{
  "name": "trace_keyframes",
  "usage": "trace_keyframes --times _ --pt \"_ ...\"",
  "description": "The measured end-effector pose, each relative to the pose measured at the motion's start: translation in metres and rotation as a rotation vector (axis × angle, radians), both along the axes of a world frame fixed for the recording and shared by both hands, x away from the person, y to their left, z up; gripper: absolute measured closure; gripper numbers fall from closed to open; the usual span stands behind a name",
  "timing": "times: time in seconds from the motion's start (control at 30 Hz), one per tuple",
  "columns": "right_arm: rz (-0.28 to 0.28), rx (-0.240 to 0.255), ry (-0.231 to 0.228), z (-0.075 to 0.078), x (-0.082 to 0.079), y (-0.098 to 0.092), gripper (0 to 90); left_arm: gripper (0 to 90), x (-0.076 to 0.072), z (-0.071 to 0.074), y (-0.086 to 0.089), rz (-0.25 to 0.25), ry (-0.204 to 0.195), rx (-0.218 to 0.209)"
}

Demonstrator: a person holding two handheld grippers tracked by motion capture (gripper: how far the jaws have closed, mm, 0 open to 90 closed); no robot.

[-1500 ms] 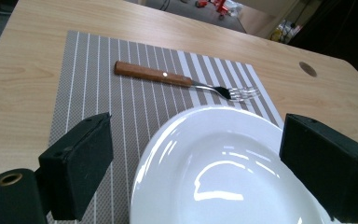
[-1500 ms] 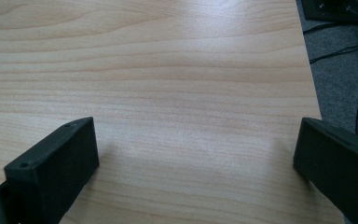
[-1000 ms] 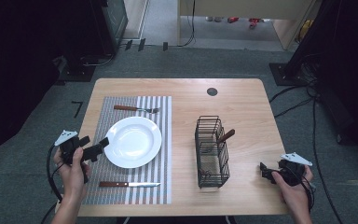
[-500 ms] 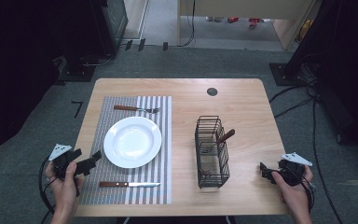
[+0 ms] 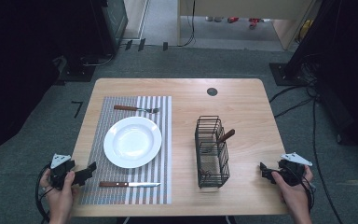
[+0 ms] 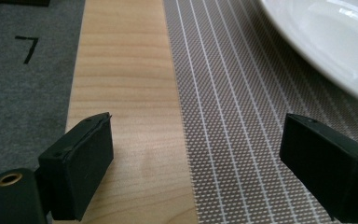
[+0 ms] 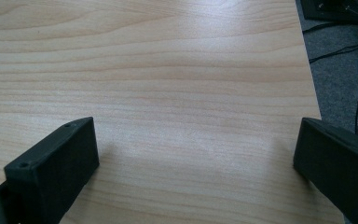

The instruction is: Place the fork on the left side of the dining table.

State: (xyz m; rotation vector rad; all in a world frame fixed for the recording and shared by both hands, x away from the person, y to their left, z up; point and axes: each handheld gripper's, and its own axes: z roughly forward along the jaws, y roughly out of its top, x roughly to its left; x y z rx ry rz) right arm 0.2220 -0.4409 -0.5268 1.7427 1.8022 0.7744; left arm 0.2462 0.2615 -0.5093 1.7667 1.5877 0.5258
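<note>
A black wire caddy (image 5: 211, 151) stands at 3 o'clock from the white plate (image 5: 132, 141), holding a brown-handled utensil (image 5: 221, 139) that leans out toward 1 o'clock. The plate, empty, sits on a striped placemat (image 5: 129, 186), fork (image 5: 136, 108) at its 12, knife (image 5: 129, 184) at its 6. On the table (image 5: 242, 107), the left gripper (image 5: 86, 173) at 8 and the right gripper (image 5: 266, 171) at 4 both gape wide, empty.

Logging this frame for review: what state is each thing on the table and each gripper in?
Left gripper: open, empty, over the table's left edge.
Right gripper: open, empty, over bare table.
Plate: empty, upright on the placemat.
Fork: flat on the placemat, beyond the plate.
Knife: flat on the placemat, nearer than the plate.
Wire basket: upright, a wooden-handled utensil leaning in it.
</note>
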Motion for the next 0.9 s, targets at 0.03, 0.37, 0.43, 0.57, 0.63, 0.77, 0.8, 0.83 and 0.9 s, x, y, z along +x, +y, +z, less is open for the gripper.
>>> trace_keyframes --times 0.03,0.37,0.43,0.57,0.63,0.77,0.8,0.83,0.9 --pt "0.0 0.0 0.0 0.0 0.0 0.0 0.0 10.2 0.0 0.0 0.0 0.0 0.0 0.0" --pt "-0.003 0.0 0.0 0.0 0.0 0.0 0.0 8.5 0.0 -0.009 -0.016 0.044 -0.017 0.141" --pt "-0.003 0.0 -0.001 0.0 0.0 0.0 0.0 7.4 0.0 -0.009 -0.016 0.046 -0.015 0.142" --pt "-0.003 0.0 0.0 0.0 0.0 0.0 0.0 7.3 0.0 -0.009 -0.016 0.047 -0.015 0.142" --pt "-0.003 0.0 0.0 0.0 0.0 0.0 0.0 7.2 0.0 -0.009 -0.016 0.045 -0.015 0.142" --pt "-0.003 0.0 0.0 0.0 0.0 0.0 0.0 7.3 0.0 -0.009 -0.016 0.046 -0.015 0.141" --pt "-0.003 0.0 -0.001 0.0 0.0 0.0 0.0 7.3 0.0 -0.009 -0.016 0.045 -0.015 0.141" --pt "-0.003 0.0 -0.001 0.0 0.0 0.0 0.0 7.2 0.0 -0.009 -0.016 0.045 -0.015 0.141" --pt "-0.003 0.0 0.0 0.0 0.0 0.0 0.0 7.3 0.0 -0.009 -0.016 0.046 -0.015 0.141"
